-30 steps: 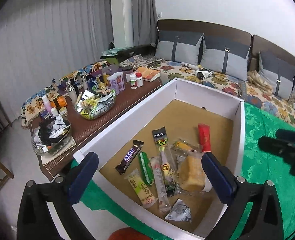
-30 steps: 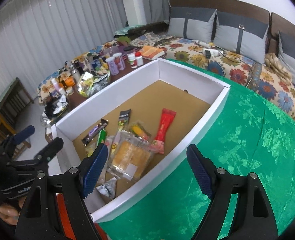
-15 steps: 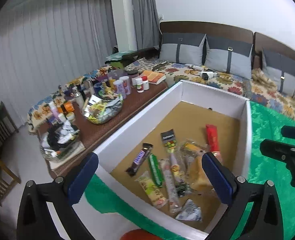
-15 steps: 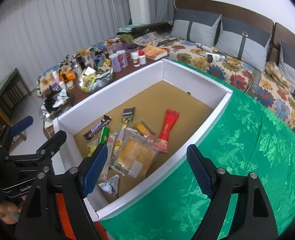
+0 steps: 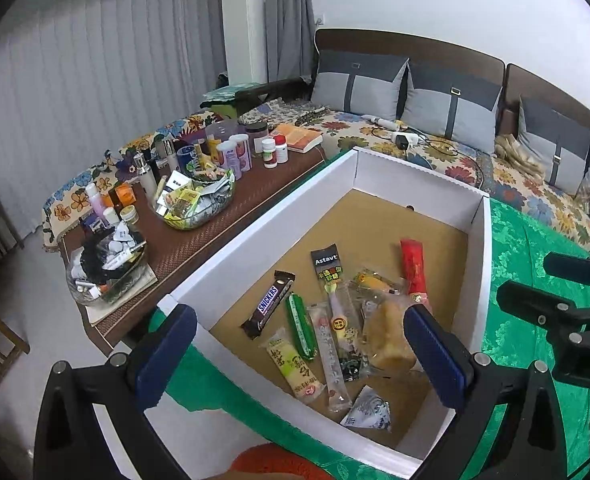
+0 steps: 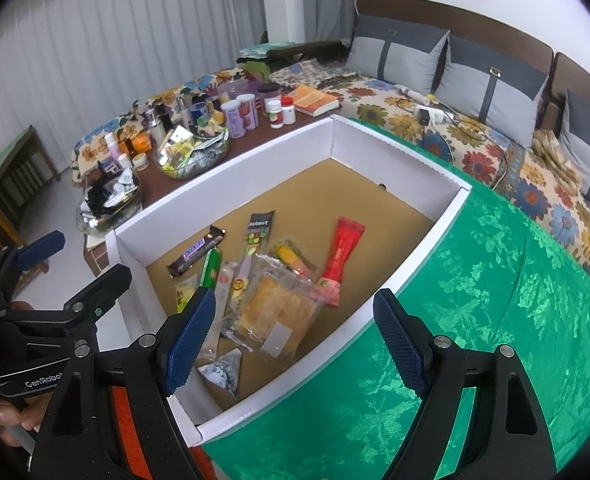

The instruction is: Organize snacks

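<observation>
Plainly, both claws gape with nothing between their pads; the left claw and right claw hover over the white box on the green cloth; the snacks, a Snickers bar among them, lie clustered inside.

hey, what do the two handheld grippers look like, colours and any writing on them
Both are black plastic clamp-style frames with silver screws and textured dark-blue finger pads. The left gripper and right gripper match. The left one's body carries white GenRobot lettering, seen from the right wrist view.
</observation>
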The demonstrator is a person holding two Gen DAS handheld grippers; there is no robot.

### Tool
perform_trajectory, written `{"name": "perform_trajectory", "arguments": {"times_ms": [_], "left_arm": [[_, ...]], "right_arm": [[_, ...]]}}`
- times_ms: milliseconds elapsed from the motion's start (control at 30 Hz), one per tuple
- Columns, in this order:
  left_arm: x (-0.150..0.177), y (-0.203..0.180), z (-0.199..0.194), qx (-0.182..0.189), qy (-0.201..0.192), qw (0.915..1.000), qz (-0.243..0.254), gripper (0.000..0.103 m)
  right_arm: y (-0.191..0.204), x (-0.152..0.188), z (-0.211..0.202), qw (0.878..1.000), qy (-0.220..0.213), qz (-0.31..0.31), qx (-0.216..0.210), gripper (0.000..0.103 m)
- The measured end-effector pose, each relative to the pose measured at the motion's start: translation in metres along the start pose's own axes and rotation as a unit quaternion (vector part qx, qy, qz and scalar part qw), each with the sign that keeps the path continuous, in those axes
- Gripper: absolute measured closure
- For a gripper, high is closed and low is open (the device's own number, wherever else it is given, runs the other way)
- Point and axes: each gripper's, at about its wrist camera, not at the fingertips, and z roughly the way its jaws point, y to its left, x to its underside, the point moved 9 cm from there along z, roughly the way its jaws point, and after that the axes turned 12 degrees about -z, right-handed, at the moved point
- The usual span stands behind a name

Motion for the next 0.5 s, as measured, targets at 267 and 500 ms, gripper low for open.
{"name": "perform_trajectory", "arguments": {"times_ms": [267,500], "left_arm": [[-0.0020,0.0012,0.0036,0.002,0.003,1.0000,0.000,0.001],[-0.0005,-0.0004,0.0054,-0.001,0.005,1.0000,-0.005,0.001]], "right_arm": [[0.0012,0.0010,0.0018,1.000,0.002,-0.001,-0.001,0.019],[0.0011,0.0010,0.0023,1.000,0.002,-0.001,-0.002,0.019]]}}
